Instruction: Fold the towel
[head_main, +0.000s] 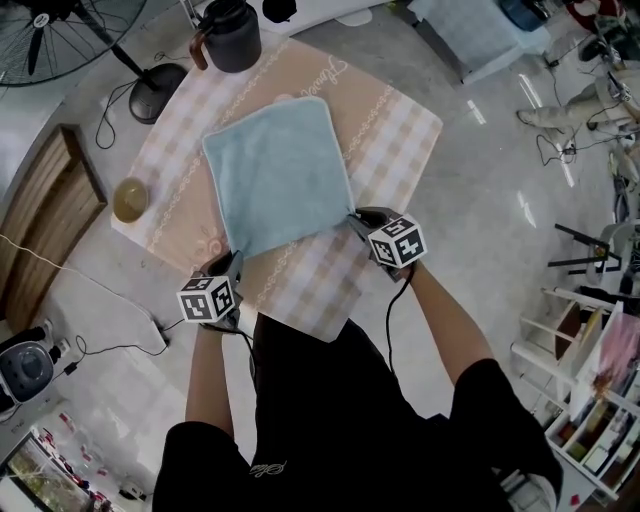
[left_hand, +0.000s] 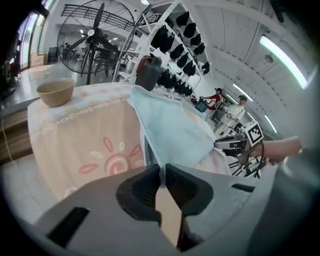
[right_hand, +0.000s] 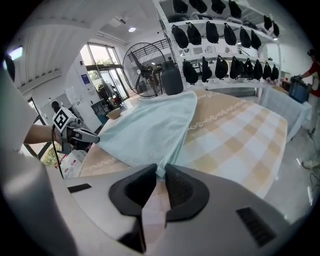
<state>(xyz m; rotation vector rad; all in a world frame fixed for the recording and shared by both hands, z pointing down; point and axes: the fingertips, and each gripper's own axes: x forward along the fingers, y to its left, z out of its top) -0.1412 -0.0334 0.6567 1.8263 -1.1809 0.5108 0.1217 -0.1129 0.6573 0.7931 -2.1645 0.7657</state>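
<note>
At the far left, a floor fan (head_main: 45, 35) is cut off by the picture's edge, so only part of its cage and its base are seen. A small tan bowl (head_main: 130, 199) is set at the left edge of the surface (head_main: 395, 125), which is covered by a checked cloth; the near edge of this surface is partly hidden behind the person's torso. The left gripper (head_main: 238, 260) is held at the near-left of the surface, and in the head view its jaws are largely masked by its marker cube and the fabric. In the left gripper view they are seen pressed together on the near-left corner of the light blue towel (head_main: 278, 172), a thin fold of fabric running up from between the pads. The towel is spread flat across the middle of the surface — only its two near corners are raised off the cloth. At the far edge a dark jug (head_main: 232, 35) is stood; its top is cropped by the frame. The right gripper (head_main: 352, 218) is held at the towel's near-right corner, and in the right gripper view its jaws are seen pinched on that corner, the fabric bunched where it enters the pads. What lies under the towel cannot be seen.
</note>
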